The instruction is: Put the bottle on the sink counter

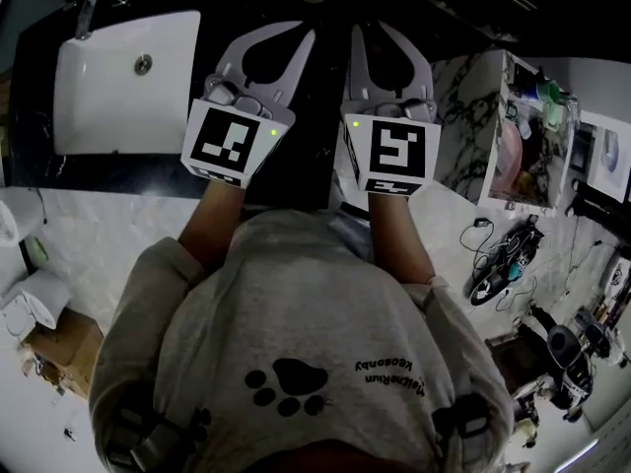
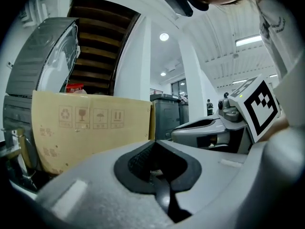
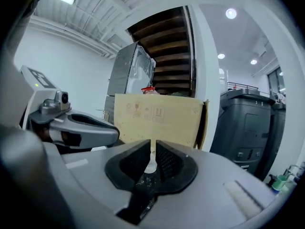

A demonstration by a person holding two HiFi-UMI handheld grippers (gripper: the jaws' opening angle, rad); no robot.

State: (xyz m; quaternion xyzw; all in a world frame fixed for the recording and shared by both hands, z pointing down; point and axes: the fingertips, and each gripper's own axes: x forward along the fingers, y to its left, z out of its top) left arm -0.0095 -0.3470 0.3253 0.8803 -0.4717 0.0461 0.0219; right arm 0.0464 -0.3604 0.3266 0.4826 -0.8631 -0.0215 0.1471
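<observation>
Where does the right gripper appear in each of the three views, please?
Head view: the right gripper sits just right of centre, pointing up the picture.
Left gripper view: it lies at the right, beside its marker cube.
Right gripper view: it fills the bottom, jaws close together.
Shared landmark: the cardboard box, seen in both gripper views only.

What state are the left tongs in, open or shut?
Shut: in the left gripper view the left tongs meet, nothing between them.
</observation>
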